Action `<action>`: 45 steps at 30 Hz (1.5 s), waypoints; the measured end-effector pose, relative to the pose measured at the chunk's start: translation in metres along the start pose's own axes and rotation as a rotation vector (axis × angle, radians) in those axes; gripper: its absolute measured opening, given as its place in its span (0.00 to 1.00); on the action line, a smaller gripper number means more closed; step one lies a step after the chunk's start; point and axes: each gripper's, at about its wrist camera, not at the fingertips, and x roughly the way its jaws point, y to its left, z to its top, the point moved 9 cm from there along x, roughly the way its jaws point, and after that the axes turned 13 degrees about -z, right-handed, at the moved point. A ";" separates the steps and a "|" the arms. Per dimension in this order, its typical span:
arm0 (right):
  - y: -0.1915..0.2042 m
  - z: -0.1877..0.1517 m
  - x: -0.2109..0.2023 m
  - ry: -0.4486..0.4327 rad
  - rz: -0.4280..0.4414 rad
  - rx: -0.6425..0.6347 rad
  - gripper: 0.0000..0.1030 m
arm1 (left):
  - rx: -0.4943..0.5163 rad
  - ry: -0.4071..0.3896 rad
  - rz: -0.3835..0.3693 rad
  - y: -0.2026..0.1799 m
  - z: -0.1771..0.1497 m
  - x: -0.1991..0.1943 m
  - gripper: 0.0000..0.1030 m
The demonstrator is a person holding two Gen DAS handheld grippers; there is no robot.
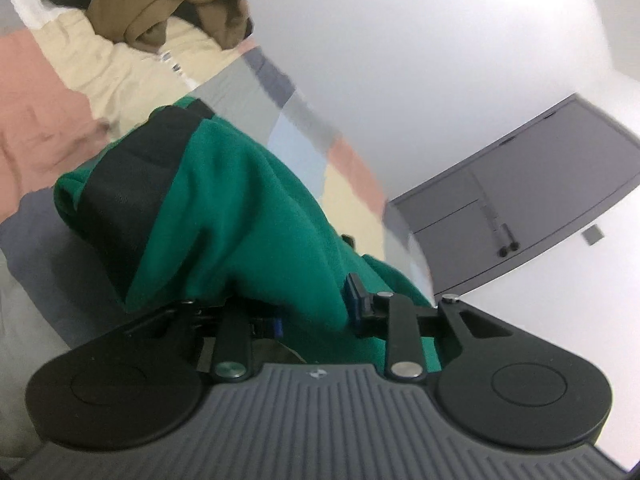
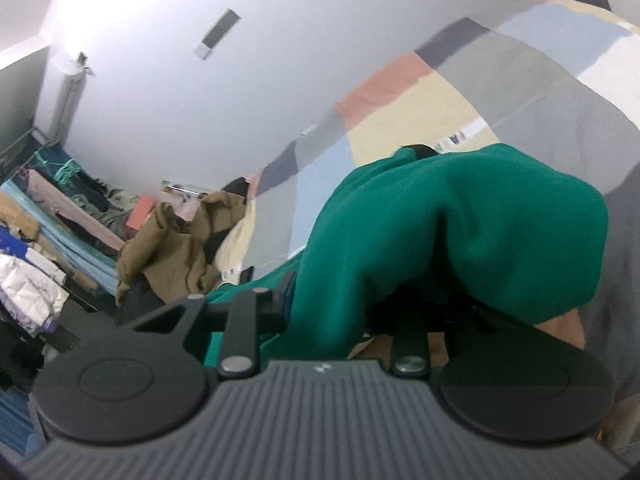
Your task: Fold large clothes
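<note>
Both hand-held grippers (image 1: 318, 312) (image 2: 356, 312) pinching green garment (image 1: 248, 200) (image 2: 460, 232), patchwork bedspread (image 1: 40, 92) (image 2: 400, 120); white wall (image 1: 440, 60)

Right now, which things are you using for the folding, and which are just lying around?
Using:
- green garment
- left gripper, clamped on it
- right gripper, clamped on it

Lying around:
- brown garment
- patchwork bedcover
- clothes pile by the wall
- grey cabinet

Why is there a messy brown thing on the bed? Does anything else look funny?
The brown garment lies crumpled in a heap on the patchwork bedspread, not folded. The green garment is bunched up too, hanging from both claws. Nothing looks torn or spilled.
</note>
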 end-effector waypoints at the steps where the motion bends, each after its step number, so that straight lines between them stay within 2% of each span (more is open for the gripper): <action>1: -0.002 0.002 0.003 0.009 -0.009 0.010 0.34 | -0.012 0.008 0.008 -0.001 0.001 0.003 0.33; 3: -0.006 0.005 0.010 0.025 -0.021 0.038 0.34 | -0.041 0.014 0.013 0.003 0.011 0.015 0.34; 7: -0.006 0.023 0.026 0.077 -0.031 0.114 0.39 | -0.079 0.031 0.021 0.010 0.042 0.044 0.47; 9: -0.003 0.034 0.032 0.091 -0.036 0.142 0.53 | -0.079 0.023 0.009 0.002 0.054 0.052 0.55; 10: 0.001 0.041 0.036 0.091 -0.024 0.148 0.57 | -0.071 0.008 -0.003 -0.003 0.061 0.056 0.61; 11: 0.003 0.047 0.039 0.086 -0.006 0.155 0.69 | -0.058 -0.008 -0.013 -0.006 0.068 0.060 0.64; 12: 0.006 0.054 0.042 0.080 0.013 0.164 0.73 | -0.034 -0.025 -0.030 -0.011 0.077 0.065 0.71; 13: 0.009 0.060 0.047 0.069 0.021 0.169 0.74 | -0.019 -0.041 -0.044 -0.017 0.082 0.068 0.78; 15: 0.013 0.070 0.057 0.053 0.022 0.154 0.74 | 0.028 -0.086 -0.055 -0.022 0.096 0.073 0.82; 17: 0.014 0.078 0.067 0.041 0.026 0.152 0.74 | 0.101 -0.113 -0.027 -0.024 0.104 0.077 0.83; 20: 0.014 0.084 0.074 -0.004 0.051 0.128 0.74 | 0.250 -0.123 -0.024 -0.023 0.105 0.081 0.86; 25: 0.009 0.089 0.078 -0.079 0.068 0.010 0.74 | 0.506 -0.105 0.077 -0.009 0.096 0.088 0.86; 29: 0.007 0.100 0.083 -0.130 0.067 -0.036 0.74 | 0.640 -0.070 0.151 0.003 0.101 0.107 0.86; 32: 0.011 0.111 0.100 -0.151 0.030 -0.083 0.74 | 0.669 -0.058 0.196 0.015 0.114 0.128 0.86; 35: 0.016 0.115 0.126 -0.157 -0.021 -0.145 0.75 | 0.613 -0.078 0.234 0.037 0.129 0.152 0.86; 37: 0.022 0.115 0.148 -0.172 -0.089 -0.222 0.75 | 0.574 -0.072 0.256 0.054 0.134 0.169 0.86; 40: 0.026 0.114 0.181 -0.170 -0.176 -0.312 0.75 | 0.601 -0.046 0.290 0.075 0.140 0.192 0.86; 43: 0.027 0.112 0.208 -0.160 -0.221 -0.371 0.77 | 0.606 -0.022 0.291 0.092 0.144 0.206 0.86; 45: 0.023 0.112 0.223 -0.153 -0.235 -0.387 0.78 | 0.568 -0.020 0.275 0.103 0.149 0.213 0.86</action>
